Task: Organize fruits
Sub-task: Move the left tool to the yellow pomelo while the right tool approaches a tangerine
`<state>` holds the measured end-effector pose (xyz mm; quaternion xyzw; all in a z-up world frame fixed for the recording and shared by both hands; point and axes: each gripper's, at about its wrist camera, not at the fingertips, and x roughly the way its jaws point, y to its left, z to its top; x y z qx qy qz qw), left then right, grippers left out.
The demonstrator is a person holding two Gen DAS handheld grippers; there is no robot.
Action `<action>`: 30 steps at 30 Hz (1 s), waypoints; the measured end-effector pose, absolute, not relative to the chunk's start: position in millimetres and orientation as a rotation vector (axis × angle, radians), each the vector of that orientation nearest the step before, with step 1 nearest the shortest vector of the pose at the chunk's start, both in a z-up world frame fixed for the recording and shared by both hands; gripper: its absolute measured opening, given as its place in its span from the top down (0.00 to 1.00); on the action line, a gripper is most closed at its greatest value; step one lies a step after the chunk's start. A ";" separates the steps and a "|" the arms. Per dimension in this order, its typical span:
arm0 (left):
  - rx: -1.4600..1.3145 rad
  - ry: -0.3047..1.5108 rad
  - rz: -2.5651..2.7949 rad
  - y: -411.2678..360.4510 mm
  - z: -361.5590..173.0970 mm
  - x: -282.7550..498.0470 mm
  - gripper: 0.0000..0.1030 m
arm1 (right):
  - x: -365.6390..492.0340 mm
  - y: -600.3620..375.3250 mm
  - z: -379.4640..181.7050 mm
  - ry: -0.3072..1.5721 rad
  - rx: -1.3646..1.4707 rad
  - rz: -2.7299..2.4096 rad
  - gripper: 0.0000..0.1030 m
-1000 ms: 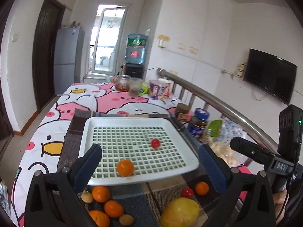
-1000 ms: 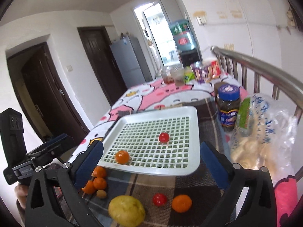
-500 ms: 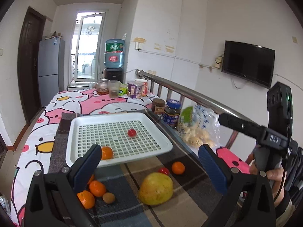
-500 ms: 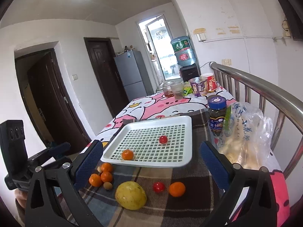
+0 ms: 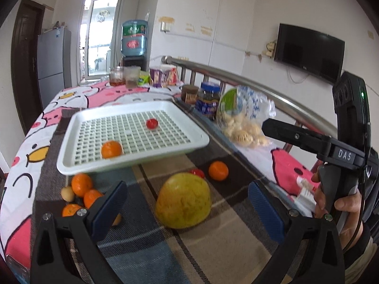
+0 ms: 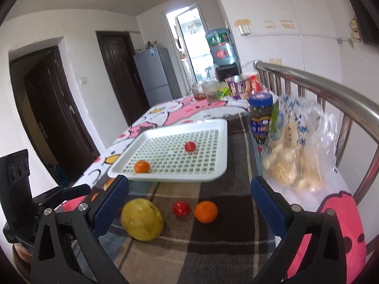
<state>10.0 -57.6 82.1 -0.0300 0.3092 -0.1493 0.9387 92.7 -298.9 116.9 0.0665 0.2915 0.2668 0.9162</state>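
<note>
A white slotted tray [image 5: 71, 165] [image 6: 220, 142] holds one orange [image 5: 111, 149] [image 6: 142, 166] and one cherry tomato [image 5: 151, 123] [image 6: 190, 146]. In front of it on the plaid cloth lie a big yellow-green fruit [image 5: 184, 200] [image 6: 142, 219], a cherry tomato [image 5: 197, 172] [image 6: 180, 208], an orange [image 5: 218, 170] [image 6: 205, 211], and at the left several oranges [image 5: 81, 184] with a small brown fruit [image 5: 67, 193]. My left gripper [image 5: 187, 210] is open and empty above the big fruit. My right gripper [image 6: 189, 203] is open and empty above the loose tomato and orange.
A steel rail [image 5: 248, 82] [image 6: 319, 87] runs along the right. Beside it stand a bag of pale food [image 5: 241, 123] [image 6: 298, 156] and jars [image 5: 208, 99] [image 6: 260, 116]. Cups and snack packs [image 5: 142, 75] stand at the far end. The right gripper's body [image 5: 343, 142] is at right.
Both grippers drew back from the tray and dropped lower over the loose fruit in front of it. Both stay open. No fruit has moved.
</note>
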 end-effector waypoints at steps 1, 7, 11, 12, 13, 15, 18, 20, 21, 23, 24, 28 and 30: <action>-0.058 0.643 -0.303 -58.8 78.6 11.4 0.00 | 94.2 -298.6 114.2 0.611 0.131 0.543 0.00; -0.058 0.710 -0.306 -63.8 61.1 21.9 0.00 | 104.9 -294.2 97.2 0.672 0.083 0.515 0.00; -0.043 0.750 -0.300 -67.0 51.0 30.2 0.00 | 113.2 -286.8 85.8 0.728 0.050 0.506 0.00; -0.043 0.761 -0.301 -67.1 48.5 33.3 0.00 | 115.1 -284.6 82.4 0.741 0.040 0.506 0.00; -0.044 0.771 -0.300 -67.1 46.0 35.4 0.00 | 117.4 -282.5 79.1 0.753 0.032 0.509 0.00; -0.046 0.792 -0.297 -67.0 41.0 41.3 0.00 | 119.3 -278.9 73.7 0.768 0.017 0.507 0.01; -0.048 0.815 -0.293 -66.3 34.5 46.8 0.02 | 123.1 -274.9 63.4 0.792 -0.007 0.499 0.05; -0.047 0.823 -0.297 -66.8 32.1 48.5 0.04 | 127.5 -272.9 57.6 0.812 -0.010 0.503 0.12; -0.047 0.826 -0.299 -67.2 30.9 49.6 0.05 | 130.1 -271.7 54.4 0.823 -0.011 0.502 0.15; -0.047 0.828 -0.302 -67.6 28.9 50.8 0.08 | 133.7 -269.8 48.4 0.838 -0.017 0.504 0.17; -0.047 0.830 -0.300 -67.9 28.1 51.9 0.09 | 134.7 -268.7 46.5 0.844 -0.022 0.505 0.20; -0.061 0.846 -0.313 -67.2 23.8 56.1 0.16 | 140.2 -266.0 39.4 0.874 -0.027 0.516 0.31; -0.068 0.848 -0.325 -67.6 22.8 58.3 0.19 | 143.6 -263.6 35.6 0.888 -0.027 0.519 0.41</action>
